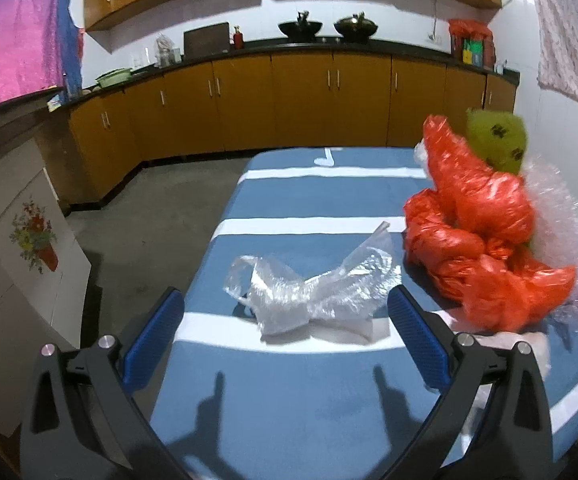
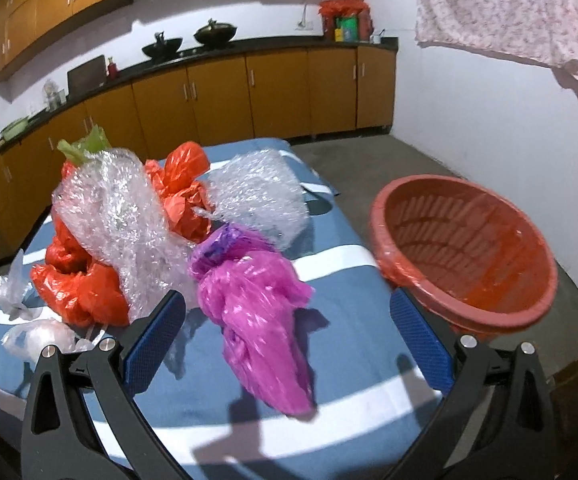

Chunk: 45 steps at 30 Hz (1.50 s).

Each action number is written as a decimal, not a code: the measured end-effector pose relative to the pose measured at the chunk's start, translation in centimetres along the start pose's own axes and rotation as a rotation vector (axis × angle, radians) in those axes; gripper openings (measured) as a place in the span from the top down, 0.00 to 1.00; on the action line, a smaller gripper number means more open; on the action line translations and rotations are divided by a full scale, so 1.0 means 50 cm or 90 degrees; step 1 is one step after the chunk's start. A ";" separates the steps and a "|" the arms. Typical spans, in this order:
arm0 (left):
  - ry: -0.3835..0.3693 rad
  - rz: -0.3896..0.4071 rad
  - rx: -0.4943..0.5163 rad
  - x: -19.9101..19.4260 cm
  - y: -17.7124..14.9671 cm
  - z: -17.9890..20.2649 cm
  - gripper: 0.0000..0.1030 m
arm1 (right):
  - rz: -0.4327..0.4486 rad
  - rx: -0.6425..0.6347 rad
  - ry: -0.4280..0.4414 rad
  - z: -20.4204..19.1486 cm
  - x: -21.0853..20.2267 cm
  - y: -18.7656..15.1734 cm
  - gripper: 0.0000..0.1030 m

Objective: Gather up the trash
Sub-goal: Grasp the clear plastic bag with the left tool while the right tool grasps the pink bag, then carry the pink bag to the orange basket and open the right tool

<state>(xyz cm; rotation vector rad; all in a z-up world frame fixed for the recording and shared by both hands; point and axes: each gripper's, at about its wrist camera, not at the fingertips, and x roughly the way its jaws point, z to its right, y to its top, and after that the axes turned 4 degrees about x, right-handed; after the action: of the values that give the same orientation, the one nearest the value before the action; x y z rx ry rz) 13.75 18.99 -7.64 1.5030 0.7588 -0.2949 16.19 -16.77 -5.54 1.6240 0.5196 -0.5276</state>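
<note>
A crumpled clear plastic bag lies on the blue-and-white striped table, between the fingers of my open, empty left gripper. Red bags, a green bag and bubble wrap pile up to its right. In the right wrist view my right gripper is open and empty, with a magenta bag lying between its fingers. Behind it sit bubble wrap, red bags and small clear bags. A red plastic basket stands tilted at the table's right edge.
Brown kitchen cabinets with a black counter run along the back wall and left side. A white appliance with a flower picture stands left of the table. Grey floor surrounds the table. A patterned cloth hangs on the right wall.
</note>
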 end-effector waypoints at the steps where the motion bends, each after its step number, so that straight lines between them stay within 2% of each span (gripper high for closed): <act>1: -0.003 -0.005 0.004 0.011 0.002 0.001 0.04 | -0.002 -0.006 0.000 -0.003 0.005 0.001 0.02; 7: -0.045 -0.062 0.012 0.087 0.009 -0.006 0.04 | -0.020 -0.034 0.001 -0.021 0.039 0.004 0.07; 9: -0.066 -0.083 0.001 0.110 0.011 -0.011 0.07 | -0.031 -0.035 0.005 -0.019 0.050 0.005 0.14; 13: -0.111 -0.112 -0.011 0.148 0.018 -0.010 0.27 | -0.046 -0.036 0.013 -0.019 0.062 0.002 0.24; 15: -0.122 -0.123 -0.011 0.160 0.022 -0.004 0.34 | -0.057 -0.035 0.022 -0.018 0.068 0.000 0.34; 17: -0.127 -0.132 -0.006 0.169 0.022 0.002 0.48 | -0.065 -0.035 0.027 -0.017 0.073 -0.003 0.39; 20: -0.133 -0.132 0.003 0.171 0.022 0.011 0.63 | -0.062 -0.037 0.028 -0.018 0.072 -0.005 0.42; 21: -0.134 -0.130 0.007 0.169 0.023 0.015 0.65 | -0.061 -0.038 0.028 -0.018 0.071 -0.005 0.44; 30: -0.125 -0.085 0.039 0.120 0.044 0.048 0.69 | -0.048 -0.032 0.031 -0.008 0.053 0.004 0.58; 45: -0.165 0.007 0.065 -0.038 0.116 0.117 0.69 | 0.005 -0.022 0.034 0.024 -0.016 0.031 0.59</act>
<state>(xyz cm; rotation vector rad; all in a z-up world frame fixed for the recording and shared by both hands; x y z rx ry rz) 17.49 13.39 -2.55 1.5272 0.5360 -0.5155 16.46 -18.18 -3.95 1.6098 0.5592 -0.4688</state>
